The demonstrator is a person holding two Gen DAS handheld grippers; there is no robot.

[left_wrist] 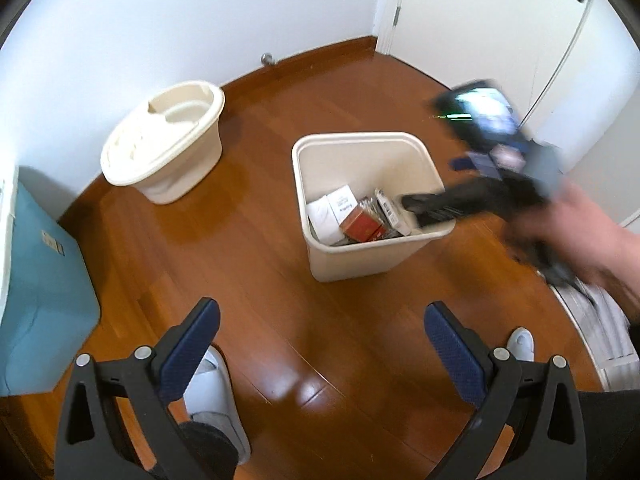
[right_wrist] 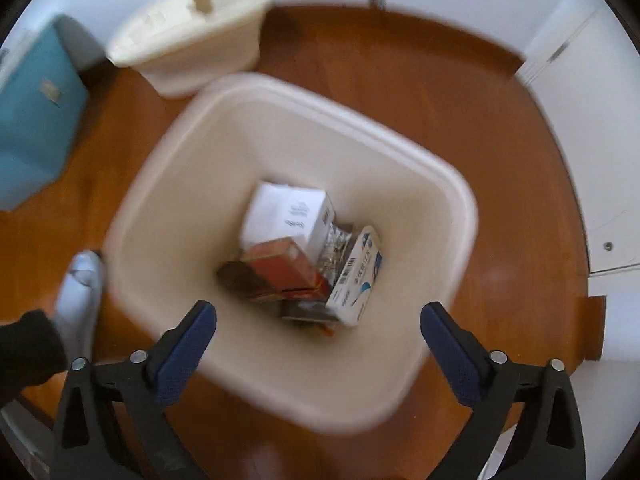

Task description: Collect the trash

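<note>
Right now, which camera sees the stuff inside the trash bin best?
The right wrist view: it looks straight down into the bin at the boxes. The left wrist view shows the bin from the side, its boxes partly hidden.

Cream square bin (right_wrist: 440, 184) upright on the wood floor — boxes (right_wrist: 288, 216) piled inside, white and red.

Glossy reddish-brown wooden floor (left_wrist: 248, 272), reflections on boards. Smooth matt cream plastic rectangular waste bin (left_wrist: 352, 256). Inside: white printed cardboard box (right_wrist: 288, 212), shiny orange-red carton (right_wrist: 284, 268). Ribbed cream plastic oval tub (left_wrist: 168, 140). Matt black plastic gripper arms, textured dark-blue rubbery fingers (left_wrist: 188, 344).
</note>
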